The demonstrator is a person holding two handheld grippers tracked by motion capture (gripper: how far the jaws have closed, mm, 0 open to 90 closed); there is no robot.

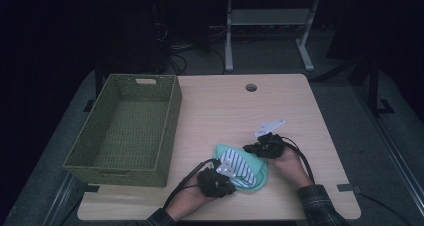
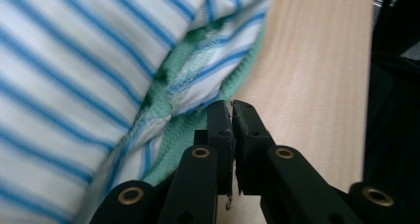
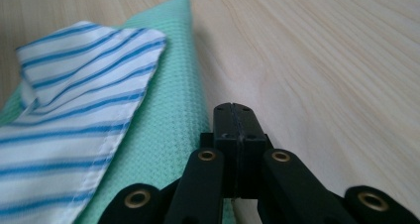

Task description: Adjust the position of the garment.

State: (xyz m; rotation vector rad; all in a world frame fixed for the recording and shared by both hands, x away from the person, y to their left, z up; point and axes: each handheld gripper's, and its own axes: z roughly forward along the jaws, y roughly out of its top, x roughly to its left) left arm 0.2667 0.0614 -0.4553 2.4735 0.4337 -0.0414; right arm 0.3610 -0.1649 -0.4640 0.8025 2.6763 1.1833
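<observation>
— Dim room, pale wood table [image 1: 220,111] w/ cable hole [image 1: 251,87] near far edge. Green woven basket [image 1: 127,128] on left side, nothing inside.

— Cloths?

— Lying on table near front edge, right of basket, well apart from it. Green waffle cloth [image 1: 257,173] underneath, blue-striped white cloth [image 1: 240,166] folded on top. Bunched between both hands.

— Left gripper [image 1: 216,182]?

— At near-left edge of pile, held by left hand [image 1: 187,201]. Seen close in left gripper view [image 2: 232,116]: jaws pressed almost together, tips right at green hem under striped cloth [image 2: 74,70]. Whether fabric pinched – can't tell; thin slit between pads, maybe thread at base.

— Right gripper [image 1: 260,147]?

— At far-right edge of pile, right hand [image 1: 290,161] behind it, grey plate on top. In right gripper view [image 3: 233,107]: jaws clenched flat against each other, nothing visible between. Tips over bare wood just beside green cloth [image 3: 173,115] edge; striped cloth [image 3: 74,115] lies further left, corner overlapping green.

— Sleeves?

— Dark plaid cuffs at bottom edge.
</observation>
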